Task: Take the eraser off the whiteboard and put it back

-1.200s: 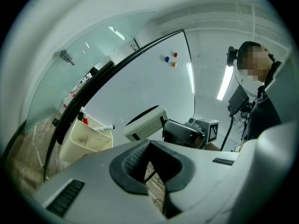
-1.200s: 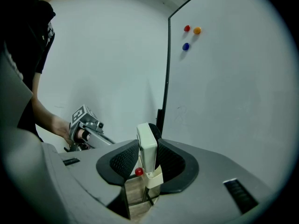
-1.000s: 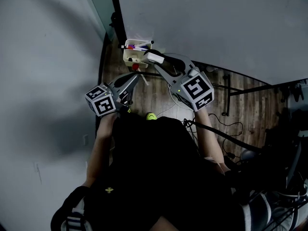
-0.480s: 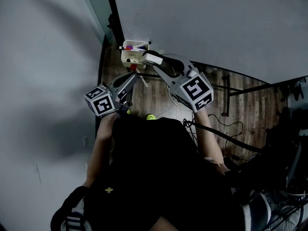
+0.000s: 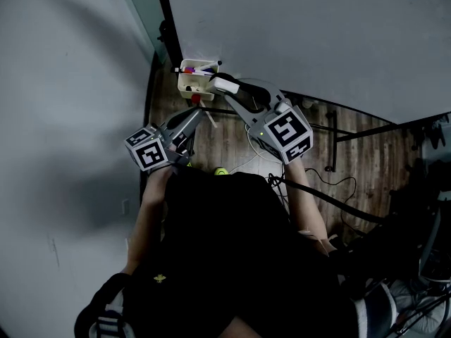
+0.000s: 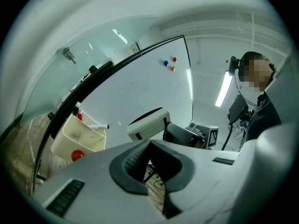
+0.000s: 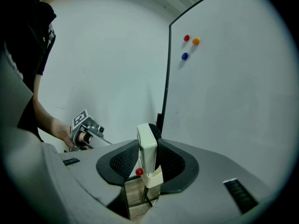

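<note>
Head view, left to right. Your left gripper (image 5: 199,113): tips drawn together with nothing between them, level above the wooden floor (image 5: 232,143). Cream marker tray (image 5: 192,83): at the lower corner of the whiteboard (image 5: 317,34), holding markers (image 5: 200,69), with a red ball (image 5: 197,98) at its lower edge. White eraser (image 5: 224,85): clamped edge-on between the pads of your right gripper (image 5: 224,88), just above the tray and close in front of the whiteboard; contact with the board cannot be told. Red magnet (image 7: 186,38), orange magnet (image 7: 195,41) and blue magnet (image 7: 184,56): high on the board.
</note>
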